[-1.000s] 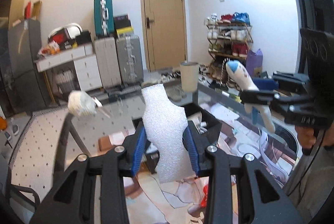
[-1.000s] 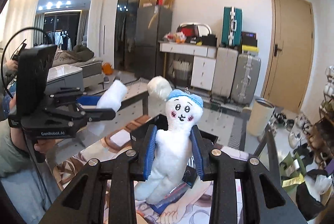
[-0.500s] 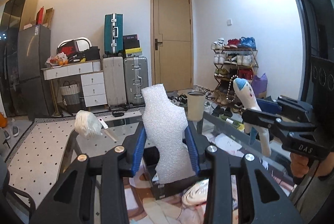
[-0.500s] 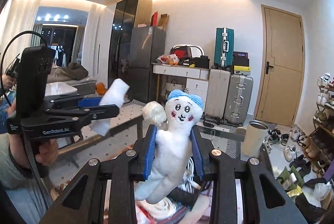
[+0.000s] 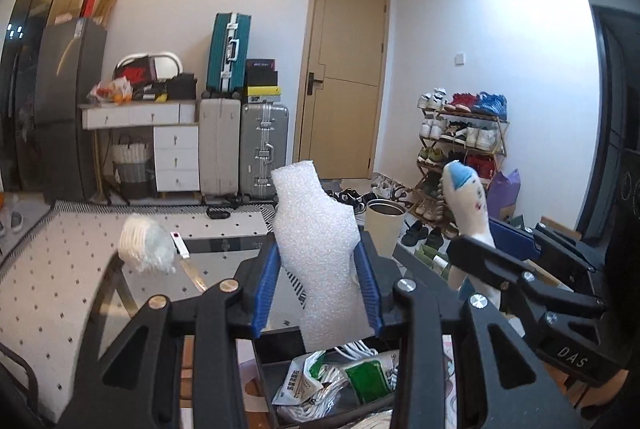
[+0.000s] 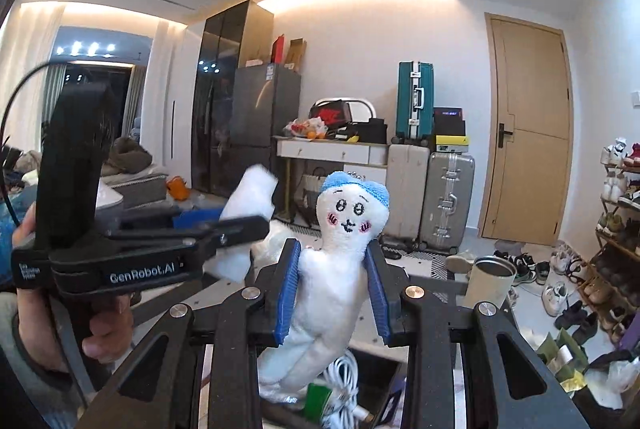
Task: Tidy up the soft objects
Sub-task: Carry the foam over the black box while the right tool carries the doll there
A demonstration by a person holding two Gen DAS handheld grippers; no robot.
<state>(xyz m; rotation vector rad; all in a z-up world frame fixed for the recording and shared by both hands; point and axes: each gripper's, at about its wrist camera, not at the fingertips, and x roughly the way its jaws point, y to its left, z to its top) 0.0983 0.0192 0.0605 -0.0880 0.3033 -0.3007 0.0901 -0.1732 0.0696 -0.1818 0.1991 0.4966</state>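
My left gripper [image 5: 318, 283] is shut on a white foam piece [image 5: 320, 253] and holds it upright above a black bin [image 5: 280, 353]. My right gripper [image 6: 332, 293] is shut on a white plush doll [image 6: 340, 269] with a blue cap and a drawn face, also held above the bin [image 6: 384, 361]. The right gripper and the doll [image 5: 468, 205] show at the right of the left wrist view. The left gripper with the foam [image 6: 248, 205] shows at the left of the right wrist view.
The bin holds white cables [image 5: 352, 353] and green-and-white packets [image 5: 368, 379]. A glass table [image 5: 160, 293] carries a white crumpled bag [image 5: 144, 249] and a cream cup [image 5: 384, 229]. Suitcases, a shoe rack and a door stand behind.
Both grippers have risen and tilted upward with their loads; the room's walls and ceiling now fill more of each view and the bin sits low in both.
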